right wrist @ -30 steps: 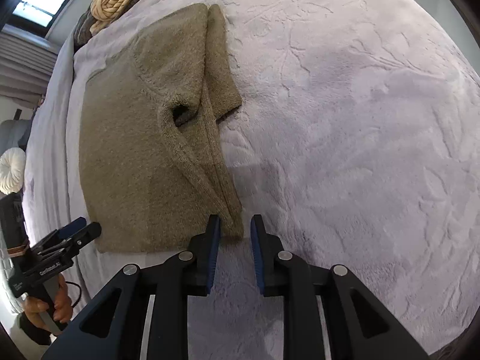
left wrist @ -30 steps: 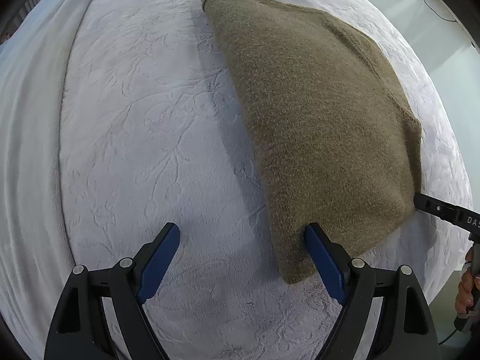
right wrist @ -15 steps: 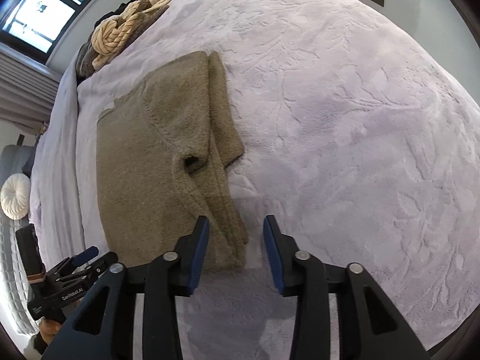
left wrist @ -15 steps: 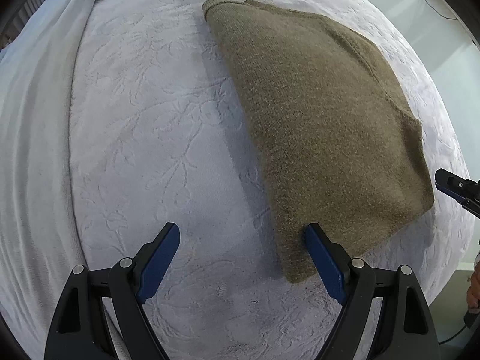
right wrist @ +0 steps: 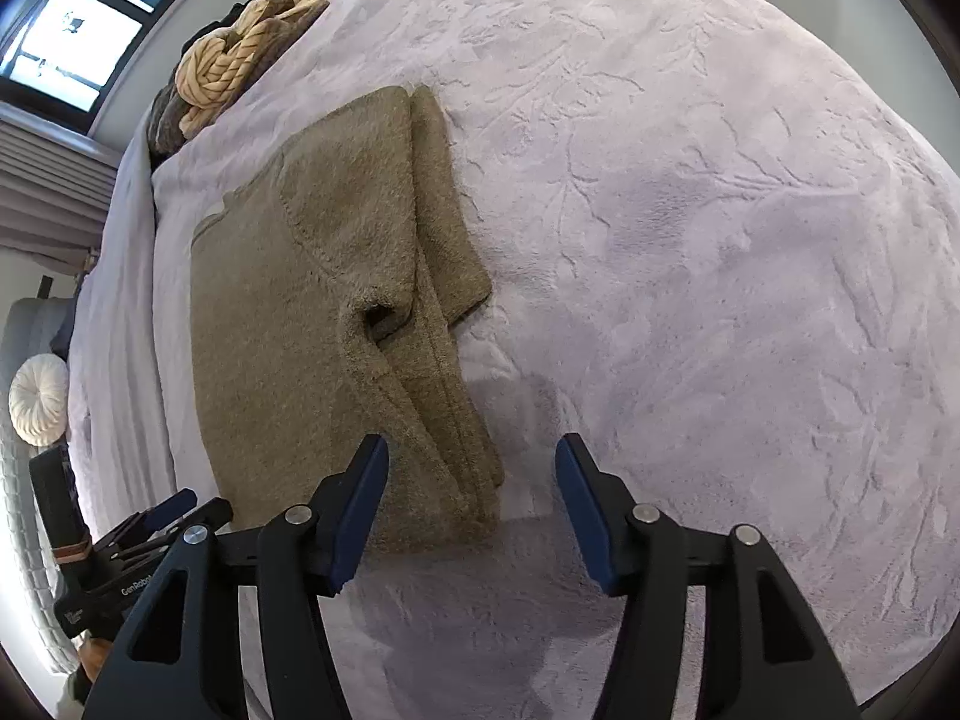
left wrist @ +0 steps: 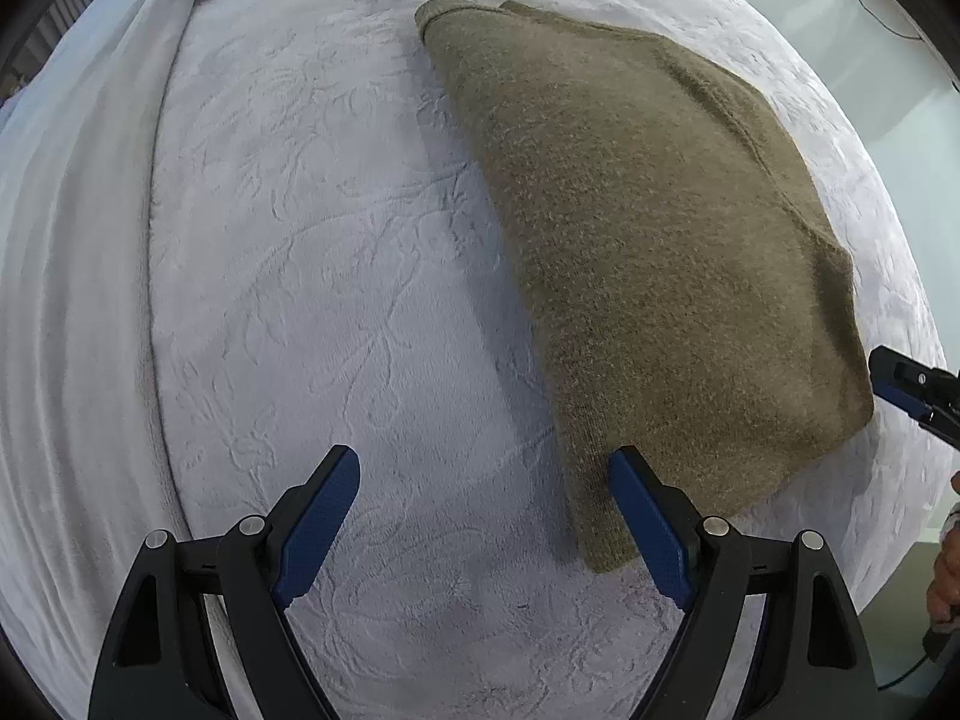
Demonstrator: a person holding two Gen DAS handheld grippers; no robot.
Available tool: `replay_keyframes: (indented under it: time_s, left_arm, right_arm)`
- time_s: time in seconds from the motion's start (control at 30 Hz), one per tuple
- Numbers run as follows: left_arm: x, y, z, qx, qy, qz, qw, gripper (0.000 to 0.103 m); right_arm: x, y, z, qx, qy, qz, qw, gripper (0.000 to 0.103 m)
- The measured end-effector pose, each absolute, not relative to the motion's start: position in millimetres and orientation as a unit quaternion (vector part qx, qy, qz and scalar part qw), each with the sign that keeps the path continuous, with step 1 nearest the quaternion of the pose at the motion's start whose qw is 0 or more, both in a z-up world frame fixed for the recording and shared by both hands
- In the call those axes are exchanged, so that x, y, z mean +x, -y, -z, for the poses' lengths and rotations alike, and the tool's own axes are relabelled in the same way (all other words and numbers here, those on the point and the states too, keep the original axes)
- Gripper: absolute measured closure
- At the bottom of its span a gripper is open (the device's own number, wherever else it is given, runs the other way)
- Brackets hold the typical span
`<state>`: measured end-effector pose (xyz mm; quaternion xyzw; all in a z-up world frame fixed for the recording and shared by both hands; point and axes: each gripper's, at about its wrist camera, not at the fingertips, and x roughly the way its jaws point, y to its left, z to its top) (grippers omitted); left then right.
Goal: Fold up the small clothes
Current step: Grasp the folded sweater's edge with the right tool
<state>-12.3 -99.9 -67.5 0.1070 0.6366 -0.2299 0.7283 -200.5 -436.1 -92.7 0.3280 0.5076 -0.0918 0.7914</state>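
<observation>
Pale lilac plush with an embossed leaf pattern covers the bed, the blanket filling both views. On it lies a folded olive-brown knit sweater, flat, its layered ribbed edges stacked along the side facing the right wrist camera. A heap of cream and brown knitwear sits near the bed's far edge, well apart from the sweater. The left gripper is spread wide and holds nothing, one blue pad just beside the sweater's near corner. The right gripper is likewise released, its fingers straddling the sweater's near corner above the blanket.
</observation>
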Motion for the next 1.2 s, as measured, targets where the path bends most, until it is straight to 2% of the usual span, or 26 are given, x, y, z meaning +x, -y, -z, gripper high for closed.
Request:
replay_keyframes:
  time_s: [0.1, 0.13, 0.27, 0.6, 0.9, 0.93, 0.97, 1.0, 1.13, 1.17, 1.2]
  left_arm:
    - [-10, 102, 66, 0.109, -0.632, 0.228, 0.733, 0.016]
    - [-9, 103, 65, 0.110, -0.630, 0.226, 0.734, 0.000]
    - [-4, 111, 62, 0.109, -0.625, 0.219, 0.741, 0.000]
    - [59, 90, 57, 0.059, -0.634, 0.191, 0.747, 0.000]
    - [112, 93, 53, 0.009, -0.626, 0.173, 0.761, 0.000]
    - [110, 96, 55, 0.005, -0.625, 0.171, 0.762, 0.000]
    - [108, 103, 60, 0.002, -0.624, 0.169, 0.763, 0.000]
    - [111, 107, 62, 0.001, -0.624, 0.168, 0.763, 0.000]
    - [119, 119, 60, 0.000, -0.618, 0.171, 0.768, 0.000]
    - [107, 126, 66, -0.001, -0.615, 0.172, 0.769, 0.000]
    - [108, 128, 66, -0.002, -0.614, 0.173, 0.770, 0.000]
  right_arm:
    - [-198, 435, 94, 0.329, -0.509, 0.088, 0.791, 0.039]
    - [-197, 435, 94, 0.329, -0.509, 0.087, 0.790, 0.038]
    - [-191, 437, 93, 0.330, -0.509, 0.082, 0.791, 0.033]
    - [-162, 454, 87, 0.343, -0.494, 0.056, 0.797, 0.032]
    - [-84, 469, 97, 0.374, -0.479, -0.018, 0.794, 0.033]
    - [-77, 469, 101, 0.374, -0.487, -0.019, 0.789, 0.041]
    - [-72, 469, 104, 0.371, -0.493, -0.017, 0.787, 0.065]
    - [-70, 469, 104, 0.364, -0.497, -0.016, 0.788, 0.078]
    - [-76, 461, 82, 0.314, -0.475, -0.025, 0.821, 0.084]
    - [-79, 461, 78, 0.302, -0.472, -0.017, 0.828, 0.094]
    - [-81, 462, 76, 0.294, -0.470, -0.007, 0.833, 0.095]
